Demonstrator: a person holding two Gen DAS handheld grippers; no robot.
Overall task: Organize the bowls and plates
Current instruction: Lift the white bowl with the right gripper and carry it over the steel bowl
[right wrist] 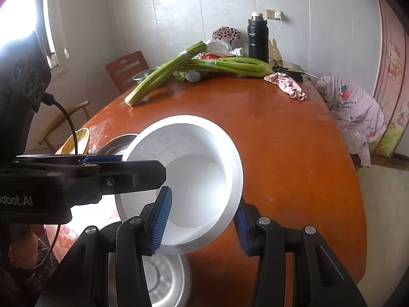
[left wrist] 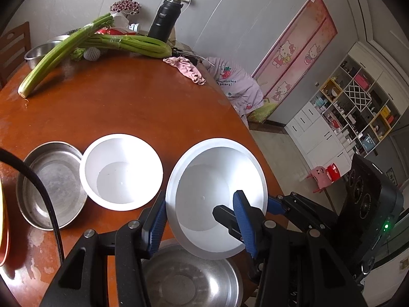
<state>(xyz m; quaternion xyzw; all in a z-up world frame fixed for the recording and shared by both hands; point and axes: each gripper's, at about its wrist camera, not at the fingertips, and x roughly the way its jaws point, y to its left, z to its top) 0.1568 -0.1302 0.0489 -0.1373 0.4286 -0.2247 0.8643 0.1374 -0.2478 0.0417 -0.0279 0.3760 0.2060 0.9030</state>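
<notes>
In the left wrist view, a wide white plastic bowl is held tilted and clear of the round reddish-brown wooden table. The left gripper is closed on the bowl's near-left rim: one blue ribbed pad lies outside the wall, the other inside the cavity. The right gripper is seen clamped on the rim just beyond the inner finger. Past the outer finger a second, smaller white bowl stands upright on the table, with a shallow steel dish touching its far side. Directly beneath the fingers another steel dish rests.

In the right wrist view, the right gripper is closed across the bowl's near-right rim, wall between the pads, while the left gripper pinches the opposite rim.

The step is judged to be carrying the held bowl toward a stack. Both grips should be kept steady and moved together so the rim is not twisted. The bowl should be levelled before it is lowered, centred over its target, and released only once seated.
</notes>
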